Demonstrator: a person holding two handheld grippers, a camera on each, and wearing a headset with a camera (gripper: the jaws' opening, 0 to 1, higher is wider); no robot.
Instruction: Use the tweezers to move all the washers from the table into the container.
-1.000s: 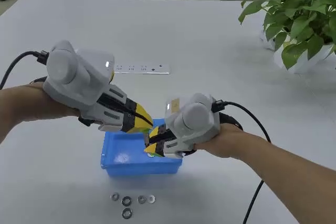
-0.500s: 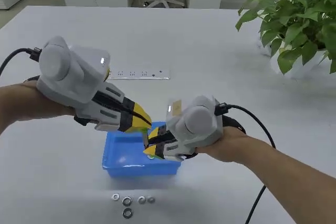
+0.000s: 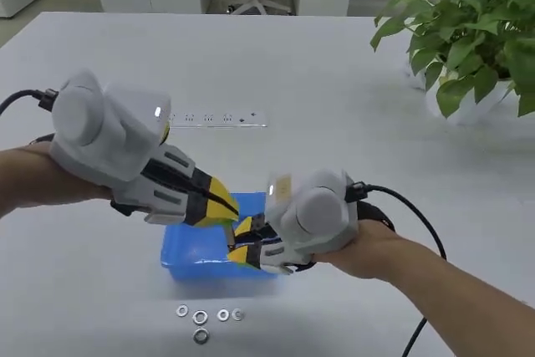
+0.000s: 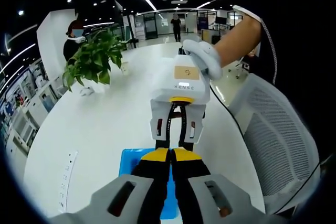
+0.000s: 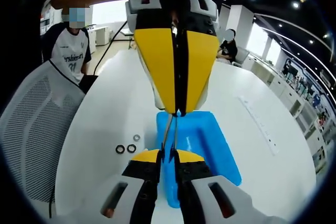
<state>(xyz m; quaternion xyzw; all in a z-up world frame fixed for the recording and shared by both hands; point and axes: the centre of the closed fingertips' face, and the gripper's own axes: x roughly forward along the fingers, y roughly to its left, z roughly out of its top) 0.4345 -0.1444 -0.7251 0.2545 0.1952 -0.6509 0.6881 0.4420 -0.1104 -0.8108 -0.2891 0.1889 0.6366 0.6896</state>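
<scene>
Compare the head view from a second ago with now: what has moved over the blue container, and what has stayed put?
The left gripper and right gripper sank slightly toward the blue container, tips still meeting above it with the tweezers between them. Nothing was visibly picked up or let go. The five washers stay on the table in front of the container.

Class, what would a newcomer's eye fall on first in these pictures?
The left hand-held gripper and right hand-held gripper meet tip to tip above the blue container, thin tweezers spanning between them. Five washers lie on the table in front; a leafy plant stands far right.
</scene>
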